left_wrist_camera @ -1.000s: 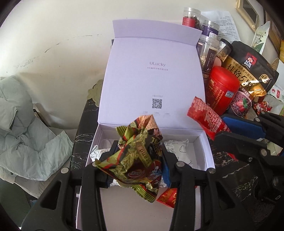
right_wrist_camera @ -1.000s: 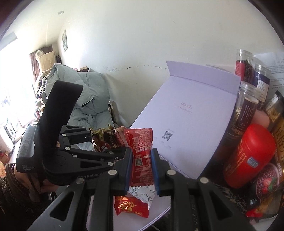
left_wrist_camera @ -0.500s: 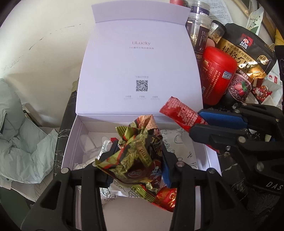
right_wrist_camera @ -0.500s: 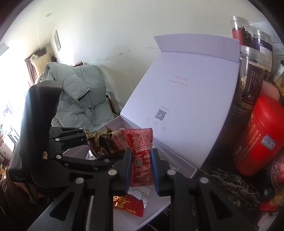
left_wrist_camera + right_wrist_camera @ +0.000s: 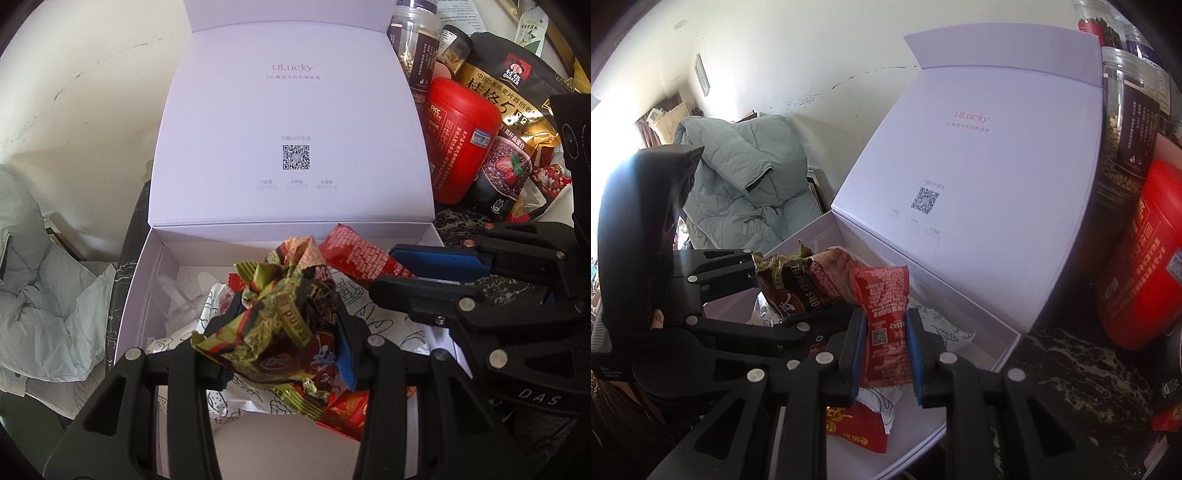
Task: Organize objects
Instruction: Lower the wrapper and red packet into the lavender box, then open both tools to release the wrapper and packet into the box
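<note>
**Two snack packets poised over the open gift box**

The white box (image 5: 147, 280) sits open with its lid standing upright at twelve o'clock, the lid's inner face printed with a small square code. On the box floor already lie white patterned wrappers (image 5: 384, 317) and a flat red packet (image 5: 857, 424) at six o'clock. The step in hand looks like the drop-off: both loads are above the box's open cavity.

The left gripper (image 5: 280, 350) is clamped on a crumpled dark cereal packet (image 5: 280, 317), which bulges up between the fingers near the centre of the left wrist view. The right gripper (image 5: 882, 350) pinches a slim red sachet (image 5: 882, 321) held upright; in the left wrist view it enters from three o'clock, the sachet's tip reaching just behind the cereal packet.

Next, I judge, each pair of jaws should open over a bare patch of floor, the two loads kept from tangling, since they are near touching.

Against the frame a second ago, the box fills more of both views and its interior is far more exposed, so both hands have come down towards it; the grips look unchanged.

At two o'clock, outside the box, stand a red canister (image 5: 458, 144) and clear jars (image 5: 413, 48).
</note>
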Demonstrator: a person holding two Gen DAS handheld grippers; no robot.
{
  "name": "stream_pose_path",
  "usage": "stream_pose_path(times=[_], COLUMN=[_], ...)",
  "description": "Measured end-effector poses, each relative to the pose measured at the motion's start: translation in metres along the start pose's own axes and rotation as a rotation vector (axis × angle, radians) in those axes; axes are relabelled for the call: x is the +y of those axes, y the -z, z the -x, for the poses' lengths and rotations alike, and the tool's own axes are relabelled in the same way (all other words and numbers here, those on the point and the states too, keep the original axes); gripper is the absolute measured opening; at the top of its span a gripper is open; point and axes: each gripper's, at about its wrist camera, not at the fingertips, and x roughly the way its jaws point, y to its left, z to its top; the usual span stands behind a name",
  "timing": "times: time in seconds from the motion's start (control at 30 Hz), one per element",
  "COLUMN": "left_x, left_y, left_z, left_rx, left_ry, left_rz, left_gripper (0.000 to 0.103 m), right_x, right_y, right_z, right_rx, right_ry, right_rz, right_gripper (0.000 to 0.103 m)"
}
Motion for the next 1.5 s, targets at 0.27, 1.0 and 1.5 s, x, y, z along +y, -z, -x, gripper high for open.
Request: stream_pose_path(times=[0.27,1.0,1.5], left_x=[0.002,0.003,0.006], left_y=[0.0,-0.004,-0.015], left_z=[-0.003,0.006,0.04], left_rx=[0.005,0.015,-0.065], left_ry=[-0.002,0.0,-0.021], left_rz=[-0.001,0.005,0.033], left_gripper=[0.041,0.053,0.064], right_x=[-0.005,-0.002,0.003], right_y=[0.007,0.004,-0.001], right_z=[-0.009,0.003,0.032], right_rx=[0.025,0.009,-0.04], right_ry=[-0.012,0.013,0.046], right_rz=[-0.026,-0.025,-0.007], right_gripper=[0.022,0.028,0.038])
